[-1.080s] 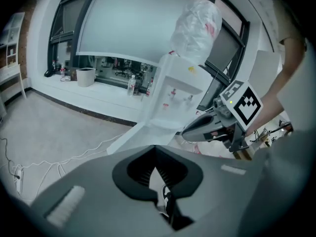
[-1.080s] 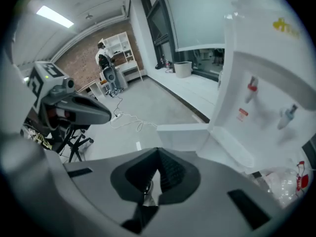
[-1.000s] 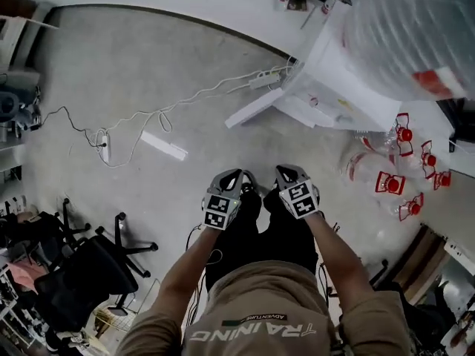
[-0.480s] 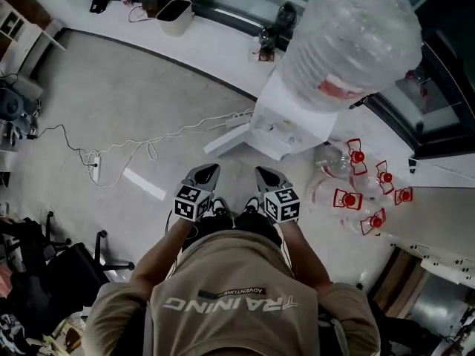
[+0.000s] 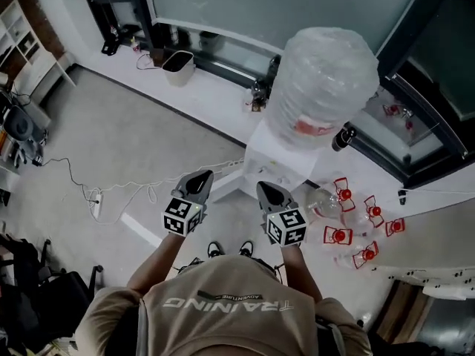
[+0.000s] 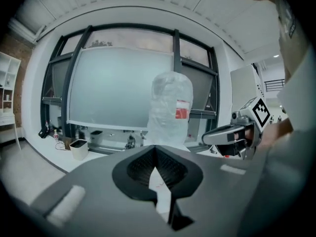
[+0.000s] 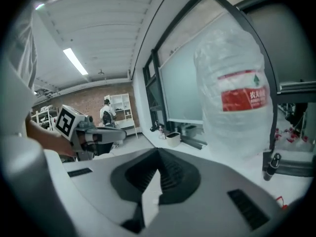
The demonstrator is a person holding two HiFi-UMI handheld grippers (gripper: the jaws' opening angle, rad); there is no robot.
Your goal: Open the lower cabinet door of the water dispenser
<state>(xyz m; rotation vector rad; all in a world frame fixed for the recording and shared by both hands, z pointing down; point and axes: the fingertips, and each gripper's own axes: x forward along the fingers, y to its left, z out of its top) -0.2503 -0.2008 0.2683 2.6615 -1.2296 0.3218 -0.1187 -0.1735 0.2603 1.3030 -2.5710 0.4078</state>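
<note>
Both grippers have risen since a second ago, when they hung low over the person's shoes; now they point almost level, and the whole water dispenser (image 5: 276, 160) has come into the head view. The left gripper (image 5: 199, 178) and right gripper (image 5: 266, 189) are each closed on nothing, side by side and apart. The dispenser stands ahead of them and well below, a little to the right, so the right gripper is nearer its body. Both gripper views look over its big bottle (image 5: 323, 84) rather than at its lower front. A white panel (image 5: 226, 186) juts from the dispenser's foot, ahead of and beneath the left gripper's tip, with its long side running leftward. It looks like the cabinet door already swung out, though I cannot be sure. Empty red-capped bottles (image 5: 349, 225) lie right of the right gripper, and a floor cable (image 5: 119, 199) lies left of the left one. Neither blocks the way down.
</note>
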